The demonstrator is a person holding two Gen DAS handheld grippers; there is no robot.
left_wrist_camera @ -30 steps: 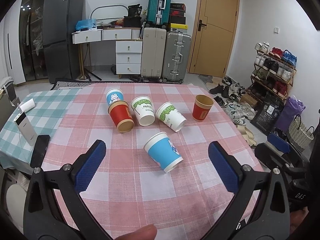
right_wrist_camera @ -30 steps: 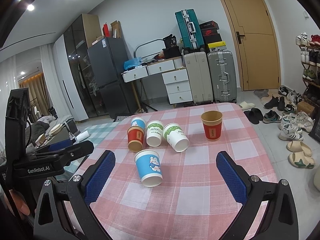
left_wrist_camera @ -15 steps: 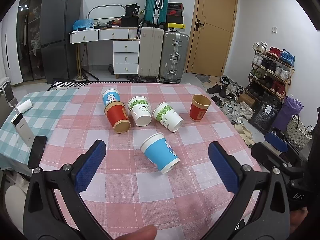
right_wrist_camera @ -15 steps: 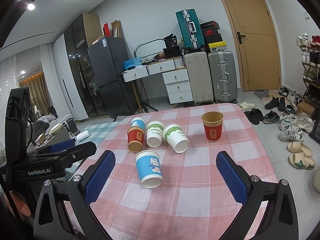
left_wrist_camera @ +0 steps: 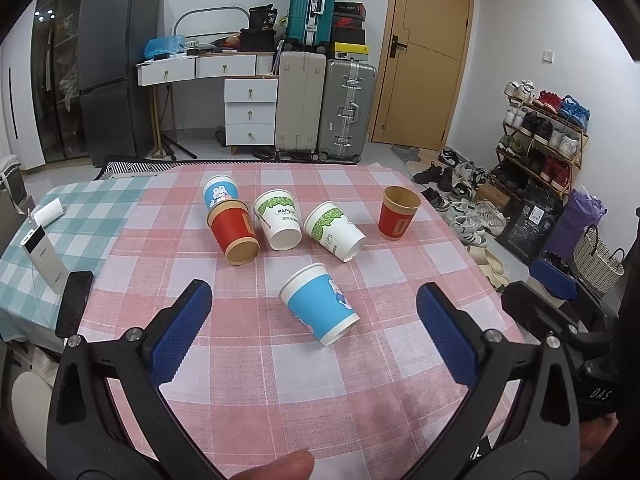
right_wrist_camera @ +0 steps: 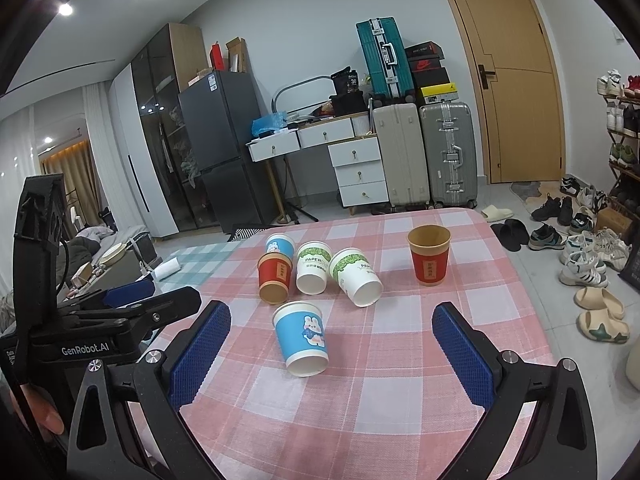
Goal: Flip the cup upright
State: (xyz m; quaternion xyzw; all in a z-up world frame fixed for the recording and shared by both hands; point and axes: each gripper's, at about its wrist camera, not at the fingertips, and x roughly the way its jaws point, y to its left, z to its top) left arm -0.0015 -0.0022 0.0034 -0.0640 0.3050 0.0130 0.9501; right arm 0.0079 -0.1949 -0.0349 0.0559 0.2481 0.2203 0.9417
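On the table with the pink checked cloth (left_wrist_camera: 360, 380), six paper cups are spread, and the nearest blue cup (left_wrist_camera: 320, 306) serves here as the landmark. It lies on its side, alone, with its open mouth turned toward the cameras, so it seems the most natural one to flip next. Behind it lie a red cup (left_wrist_camera: 235, 233) and two white-green cups (left_wrist_camera: 280, 219), also on their sides, and behind the red one another blue cup (left_wrist_camera: 220, 193) of which I cannot tell the pose. Far behind and to the right of the landmark, a second red cup (left_wrist_camera: 398, 213) already stands upright, apart from the others. The left gripper (left_wrist_camera: 316, 332) has its jaws wide and holds nothing; the blue cup sits between its pads, a little beyond them. The right gripper (right_wrist_camera: 332, 344) is also wide and empty, framing the same cup. I judge both are spread so the cup body can pass between the pads.
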